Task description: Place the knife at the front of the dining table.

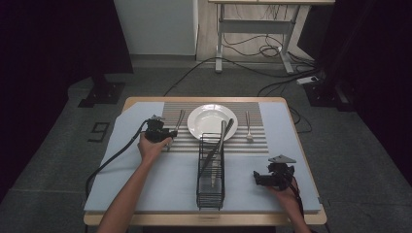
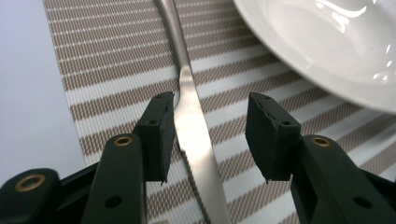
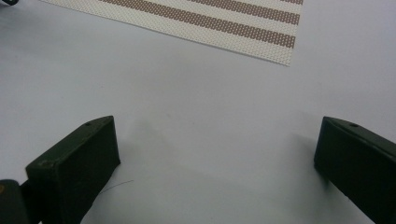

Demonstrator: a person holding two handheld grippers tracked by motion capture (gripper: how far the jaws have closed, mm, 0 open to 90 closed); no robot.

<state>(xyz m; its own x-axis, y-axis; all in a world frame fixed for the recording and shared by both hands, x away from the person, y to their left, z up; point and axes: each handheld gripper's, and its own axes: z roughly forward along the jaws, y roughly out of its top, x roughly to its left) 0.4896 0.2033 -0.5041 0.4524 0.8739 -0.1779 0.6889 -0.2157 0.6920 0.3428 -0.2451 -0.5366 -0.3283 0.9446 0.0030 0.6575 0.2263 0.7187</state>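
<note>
From the high view, the left tongs (image 1: 166, 136) are reaching over the striped placemat (image 1: 257, 141) at nine o'clock from the white plate (image 1: 212, 121), beside a piece of silver cutlery (image 1: 179, 121). A wire rack (image 1: 211, 170) holding utensils is standing at six o'clock from the plate, a fork (image 1: 248, 127) is lying at three o'clock, and the right tongs (image 1: 256, 178) are resting on the worktop (image 1: 145, 179) near its five o'clock corner.

In the left gripper view, the left tongs (image 2: 210, 135) are standing spread around the cutlery handle (image 2: 194, 126), one jaw touching it, the other apart.

In the right gripper view, the right tongs (image 3: 215, 158) are sitting wide apart over bare grey worktop (image 3: 210, 107), placemat corner (image 3: 261, 37) at twelve o'clock.
</note>
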